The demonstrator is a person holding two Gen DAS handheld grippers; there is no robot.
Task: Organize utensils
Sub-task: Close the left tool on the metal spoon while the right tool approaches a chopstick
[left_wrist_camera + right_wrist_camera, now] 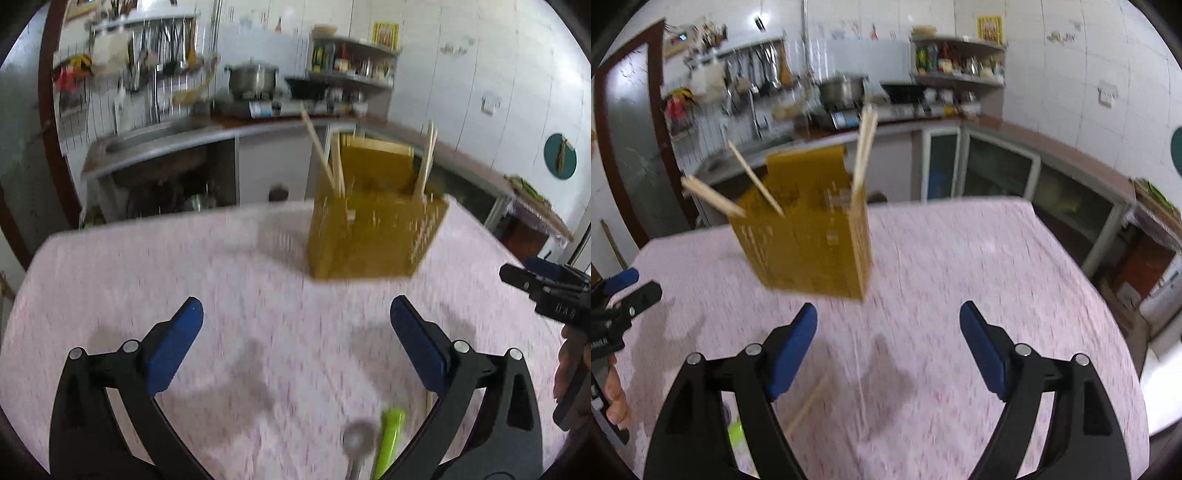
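We are holding both the left gripper [295, 332] and the right gripper [888, 334] released, empty. A loose chopstick [809, 404] is lying diagonally on the table [960, 258], just below-left of the right claw, nearer than the yellow utensil holder [809, 243].

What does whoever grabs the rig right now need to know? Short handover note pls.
Left gripper: open, empty, above the pink tablecloth.
Right gripper: open, empty, over the same cloth.
Yellow slotted plastic utensil holder stands mid-table; several wooden chopsticks already lean in it.
Left on the cloth: a metal spoon and a lime-green plastic handled utensil near the left gripper, plus loose wooden chopsticks near the right gripper.
Done: some chopsticks binned. To do: pick up the loose pieces and put them in the holder.
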